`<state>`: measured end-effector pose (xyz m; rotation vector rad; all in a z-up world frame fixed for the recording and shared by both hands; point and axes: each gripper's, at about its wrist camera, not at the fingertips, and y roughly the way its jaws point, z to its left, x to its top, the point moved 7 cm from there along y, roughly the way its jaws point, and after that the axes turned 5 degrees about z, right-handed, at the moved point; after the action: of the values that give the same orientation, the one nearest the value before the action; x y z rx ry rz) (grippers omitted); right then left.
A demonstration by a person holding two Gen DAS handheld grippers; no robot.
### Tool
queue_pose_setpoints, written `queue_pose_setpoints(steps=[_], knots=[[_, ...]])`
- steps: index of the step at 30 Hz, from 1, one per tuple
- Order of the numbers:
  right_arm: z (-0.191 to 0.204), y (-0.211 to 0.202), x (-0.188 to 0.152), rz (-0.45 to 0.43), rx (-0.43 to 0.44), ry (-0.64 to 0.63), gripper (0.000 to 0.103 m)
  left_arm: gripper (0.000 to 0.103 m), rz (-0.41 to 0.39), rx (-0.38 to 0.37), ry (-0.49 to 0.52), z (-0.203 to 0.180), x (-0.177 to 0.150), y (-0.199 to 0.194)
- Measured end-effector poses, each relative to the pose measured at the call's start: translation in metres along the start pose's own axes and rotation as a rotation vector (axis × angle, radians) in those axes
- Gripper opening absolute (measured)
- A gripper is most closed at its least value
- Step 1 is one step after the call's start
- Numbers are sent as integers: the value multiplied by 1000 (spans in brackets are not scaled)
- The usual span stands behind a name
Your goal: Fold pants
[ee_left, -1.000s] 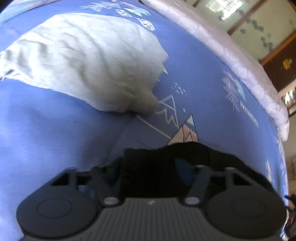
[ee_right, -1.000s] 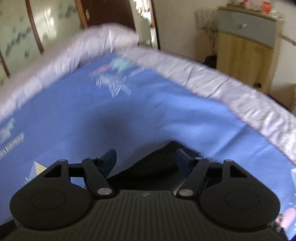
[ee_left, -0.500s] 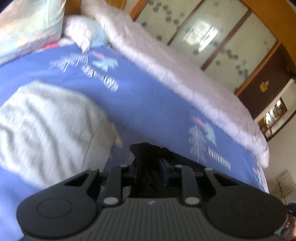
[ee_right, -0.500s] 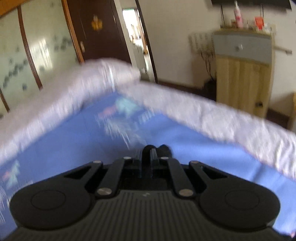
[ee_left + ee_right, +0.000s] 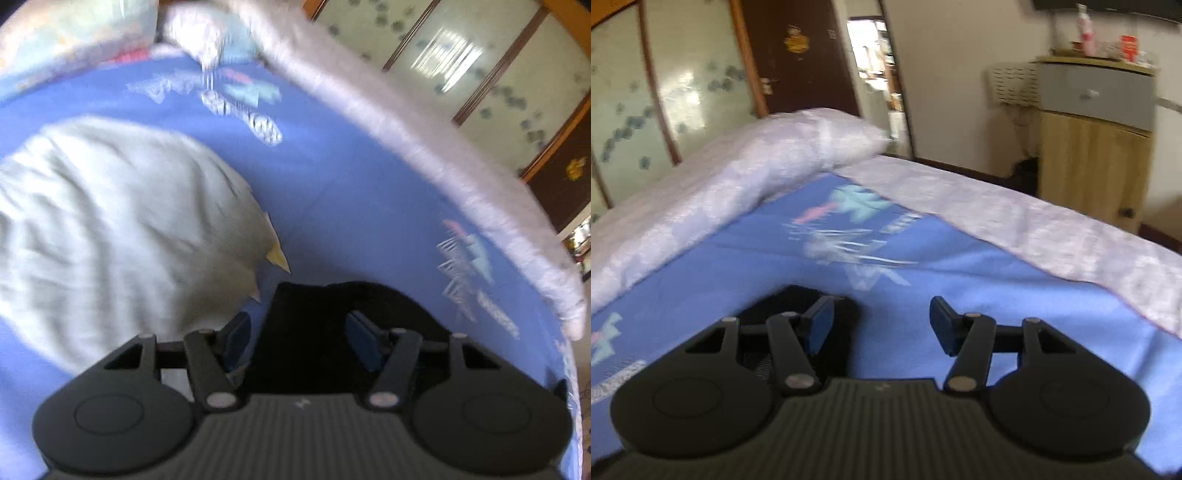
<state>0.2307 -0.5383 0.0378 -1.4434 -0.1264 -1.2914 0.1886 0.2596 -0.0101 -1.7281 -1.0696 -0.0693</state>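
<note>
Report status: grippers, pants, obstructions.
Left gripper open over black pants. Right gripper open, pants at its left finger. Grey garment beside pants.

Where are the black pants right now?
The black fabric pants lie on the blue printed bedsheet, between the open left tongs, just right of a pale grey garment.

Blue bed sheet (image 5: 351,192) w/ black pants (image 5: 314,332), grey cloth (image 5: 110,221)

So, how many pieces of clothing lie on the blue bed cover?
2. The black pants lie between the open left tongs, also seen beside the open right tongs. A pale grey garment lies left of them. Others may be hidden.
</note>
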Motion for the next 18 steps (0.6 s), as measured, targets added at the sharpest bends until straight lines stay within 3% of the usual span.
queue_pose_setpoints(steps=[4, 7, 14, 15, 17, 18], knots=[[-31, 7, -6, 74, 87, 180, 50, 59, -40, -14, 53, 8, -21, -49], [-19, 20, -12, 101, 124, 195, 49, 59, -6, -41, 90, 8, -45, -64], [26, 85, -26, 202, 188, 241, 50, 59, 137, -89, 195, -23, -93, -38], [31, 90, -28, 197, 170, 219, 41, 59, 161, -76, 205, -26, -97, -29], [38, 89, -24, 190, 122, 154, 7, 59, 194, -61, 215, -30, -102, -13], [37, 82, -20, 174, 121, 171, 6, 59, 202, -46, 224, -32, -105, -9]])
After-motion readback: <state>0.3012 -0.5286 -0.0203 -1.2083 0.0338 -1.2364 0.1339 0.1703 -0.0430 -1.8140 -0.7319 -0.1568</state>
